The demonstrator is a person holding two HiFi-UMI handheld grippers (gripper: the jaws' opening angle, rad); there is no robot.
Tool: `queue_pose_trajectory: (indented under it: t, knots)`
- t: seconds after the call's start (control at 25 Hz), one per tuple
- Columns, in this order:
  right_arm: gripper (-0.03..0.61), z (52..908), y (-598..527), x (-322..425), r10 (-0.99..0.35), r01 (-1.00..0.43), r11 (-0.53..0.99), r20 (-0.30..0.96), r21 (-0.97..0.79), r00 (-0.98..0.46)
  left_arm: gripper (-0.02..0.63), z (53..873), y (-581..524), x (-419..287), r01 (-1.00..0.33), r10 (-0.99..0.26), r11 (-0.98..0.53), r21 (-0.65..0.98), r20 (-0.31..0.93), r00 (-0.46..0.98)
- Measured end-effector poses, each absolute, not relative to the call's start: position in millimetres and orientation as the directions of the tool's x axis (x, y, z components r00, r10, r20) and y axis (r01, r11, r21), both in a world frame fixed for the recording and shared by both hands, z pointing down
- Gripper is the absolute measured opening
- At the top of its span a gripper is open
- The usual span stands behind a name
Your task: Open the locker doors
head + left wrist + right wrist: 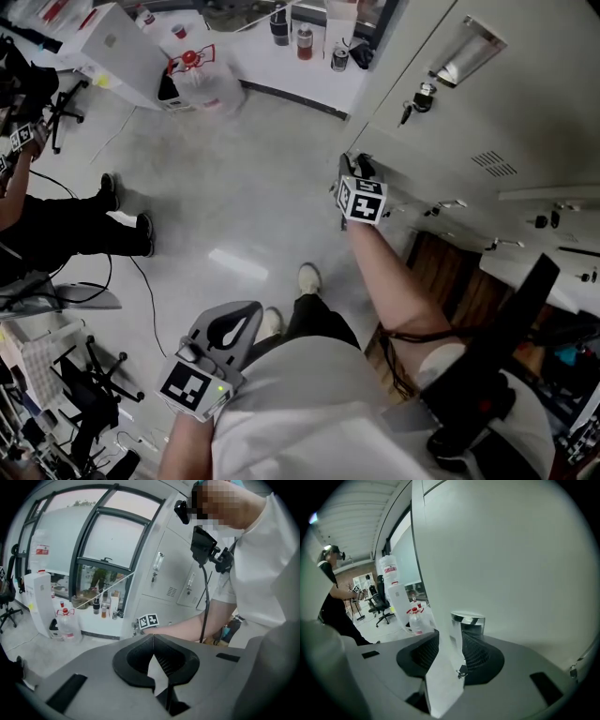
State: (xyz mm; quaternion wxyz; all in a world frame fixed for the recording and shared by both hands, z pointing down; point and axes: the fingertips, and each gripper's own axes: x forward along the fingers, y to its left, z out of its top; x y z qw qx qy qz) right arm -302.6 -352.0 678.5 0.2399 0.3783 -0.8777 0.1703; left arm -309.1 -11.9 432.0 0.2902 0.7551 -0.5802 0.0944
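Right gripper view: free edge of pale grey locker door (511, 550) is straddled by right gripper (457, 637), fingers apart, not clamped. Door fills frame from 12 to 4 o'clock. Edge should be kept centred while door is swung wide. Chrome handle (467, 619) seen centre, key (461, 671) hung below. Left gripper (153, 641) fingers together, empty.

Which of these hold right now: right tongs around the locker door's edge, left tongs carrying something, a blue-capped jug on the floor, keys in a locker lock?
1. The right tongs stand open around the edge of the pale grey metal locker door. True.
2. The left tongs carry something. False: they are shut and empty.
3. The clear plastic jug on the grey floor has a blue cap. False: the cap is red.
4. Small metal keys hang from a locker's round lock. True.
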Motion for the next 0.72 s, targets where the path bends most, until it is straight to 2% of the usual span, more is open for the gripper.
queue_pose_trajectory:
  t: [0.16, 0.72]
  knots:
    - [0.137, 678.7, -339.2, -301.1, -0.575, -0.748, 0.648, 0.555, -0.139, -0.601, 0.011, 431.7, -12.0, -305.8, -0.930, -0.821, -0.179, 0.322, 0.471, 0.322]
    - [0.135, 679.2, -267.8, -265.0, -0.573, -0.777, 0.609, 0.589, -0.159, -0.570, 0.011, 422.2, 15.1, -288.2, -0.906, -0.801, -0.276, 0.320, 0.444, 0.401]
